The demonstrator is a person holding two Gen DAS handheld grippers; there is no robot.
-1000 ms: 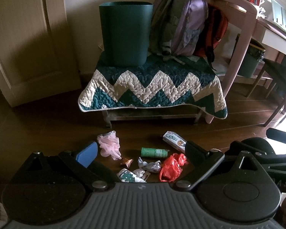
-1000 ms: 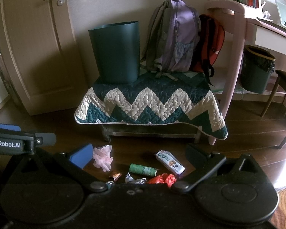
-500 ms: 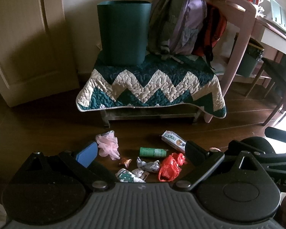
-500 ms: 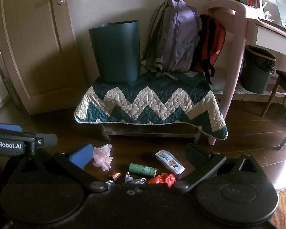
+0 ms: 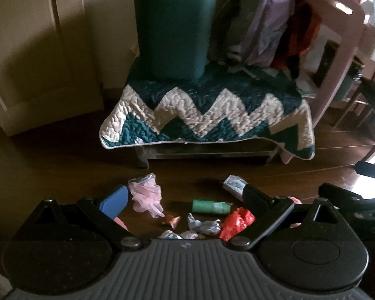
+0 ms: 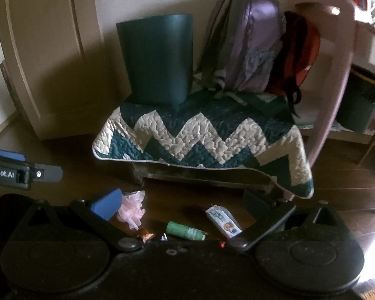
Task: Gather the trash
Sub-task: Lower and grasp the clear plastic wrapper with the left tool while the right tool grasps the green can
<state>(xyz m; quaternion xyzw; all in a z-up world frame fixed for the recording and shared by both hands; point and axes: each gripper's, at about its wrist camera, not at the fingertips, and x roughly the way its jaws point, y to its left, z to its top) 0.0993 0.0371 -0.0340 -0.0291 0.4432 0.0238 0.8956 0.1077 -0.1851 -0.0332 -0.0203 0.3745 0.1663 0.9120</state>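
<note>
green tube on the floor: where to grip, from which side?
Grip the green tube at mid-body, coming from above with the fingers across its short width. It lies flat on its side, long axis running left-right in both views, with bare floor before and behind it. The silver wrapper and red bag sit nearer the camera, apart from it.

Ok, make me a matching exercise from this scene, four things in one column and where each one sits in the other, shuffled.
Things:
1. dark green bin
2. green tube
3. purple backpack
4. red wrapper

Places:
A. floor, right end of the litter
B. quilt, left side
C. floor, middle of the litter
D. quilt, leaning at the back, right of the bin

Pairs: 1-B, 2-C, 3-D, 4-A
</note>
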